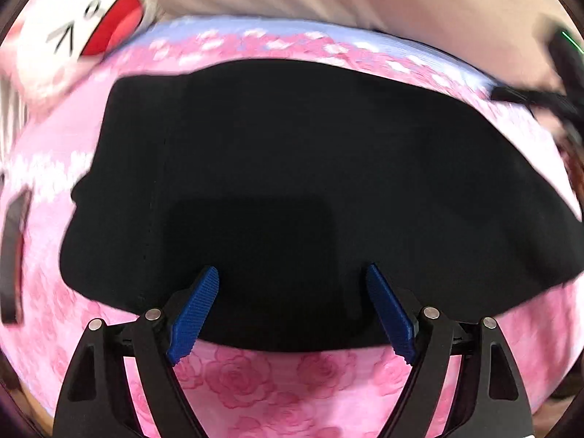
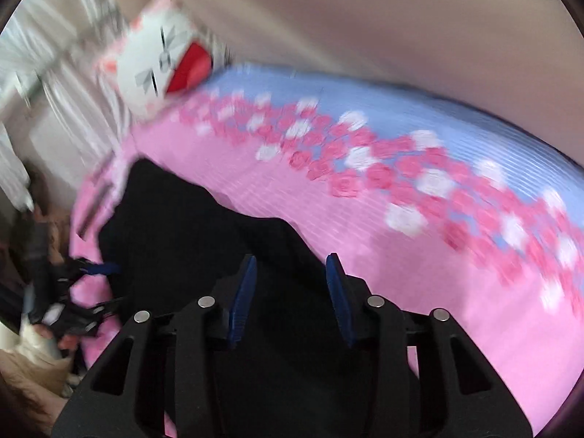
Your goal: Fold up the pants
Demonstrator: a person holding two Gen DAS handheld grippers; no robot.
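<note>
Since the pants [image 1: 292, 168] lie flat and already doubled on the pink bedspread [image 1: 255, 383], both grippers hover empty above them: left gripper [image 1: 292, 273] wide open, right gripper [image 2: 290, 261] part open, nothing pinched. Long axis, judged: side to side in the left view, far end toward the cat pillow [image 2: 160, 58] in the right view.

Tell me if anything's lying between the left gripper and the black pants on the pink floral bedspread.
Nothing visible does. The left gripper hangs open directly over the black pants, whose surface is bare; the white cat-face cushion lies off at the bed's far corner.
</note>
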